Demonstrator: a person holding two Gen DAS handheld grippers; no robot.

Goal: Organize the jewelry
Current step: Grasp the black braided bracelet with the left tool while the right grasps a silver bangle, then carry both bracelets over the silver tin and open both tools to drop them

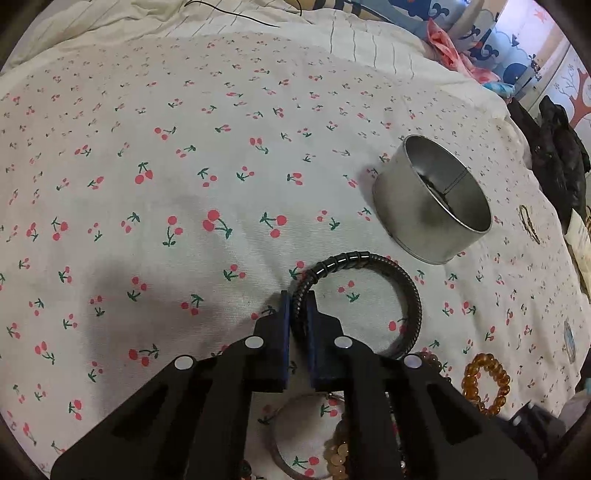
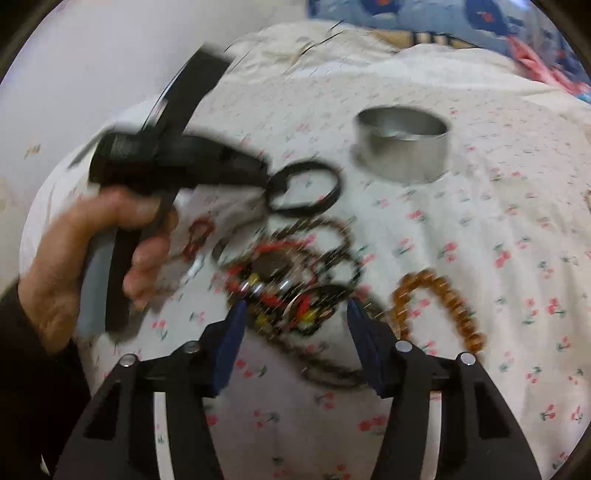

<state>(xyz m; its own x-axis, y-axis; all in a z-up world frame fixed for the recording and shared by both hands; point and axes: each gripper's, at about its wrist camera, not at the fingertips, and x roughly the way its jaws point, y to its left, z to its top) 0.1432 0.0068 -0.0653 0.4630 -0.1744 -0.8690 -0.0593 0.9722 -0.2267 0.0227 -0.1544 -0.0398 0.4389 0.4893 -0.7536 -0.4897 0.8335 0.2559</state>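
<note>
My left gripper (image 1: 298, 306) is shut on a black braided bracelet (image 1: 408, 291) and holds it above the cherry-print sheet; it also shows in the right wrist view (image 2: 266, 181) with the bracelet (image 2: 325, 199) hanging from it. A round metal tin (image 1: 410, 206) stands open to the right of the bracelet; it also shows in the right wrist view (image 2: 402, 155). My right gripper (image 2: 297, 314) is open and empty, just above a heap of mixed bead bracelets and chains (image 2: 288, 280). An amber bead bracelet (image 2: 454, 302) lies to its right.
The amber bracelet (image 1: 487, 384) lies at the lower right in the left wrist view. A thin gold bangle (image 1: 529, 223) lies right of the tin. Dark clothing (image 1: 557, 155) and paper sit at the bed's right edge. A rumpled duvet (image 1: 184, 22) lies at the back.
</note>
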